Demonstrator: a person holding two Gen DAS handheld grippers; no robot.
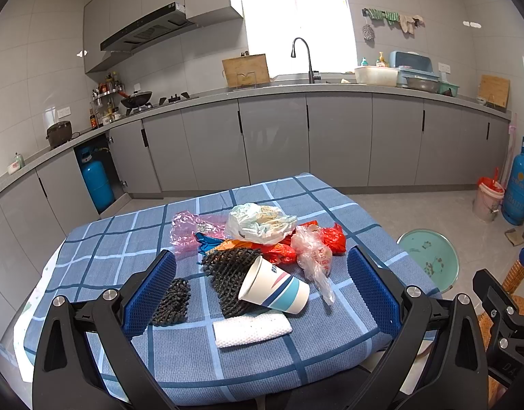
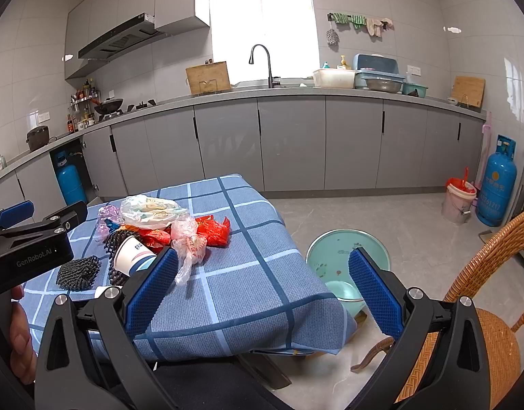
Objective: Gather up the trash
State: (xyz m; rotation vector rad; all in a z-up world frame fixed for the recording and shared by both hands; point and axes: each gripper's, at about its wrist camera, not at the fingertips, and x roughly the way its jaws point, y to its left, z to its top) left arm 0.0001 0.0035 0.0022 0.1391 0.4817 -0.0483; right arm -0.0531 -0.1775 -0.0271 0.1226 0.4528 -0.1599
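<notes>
Crinkled trash heaped on the checked tablecloth (image 1: 132, 249)

We hold both the left gripper (image 1: 262, 290) and the right gripper (image 2: 262, 290) spread wide (ribbed blue pads); the paper cup (image 1: 274, 287) lies tipped beside black mesh (image 1: 228, 273).

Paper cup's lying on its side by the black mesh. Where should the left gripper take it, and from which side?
Grip the paper cup across its mid-body, coming from above and the near side with the open left gripper. Its mouth faces the black foam netting and its base points right, so the curved walls are free.
</notes>
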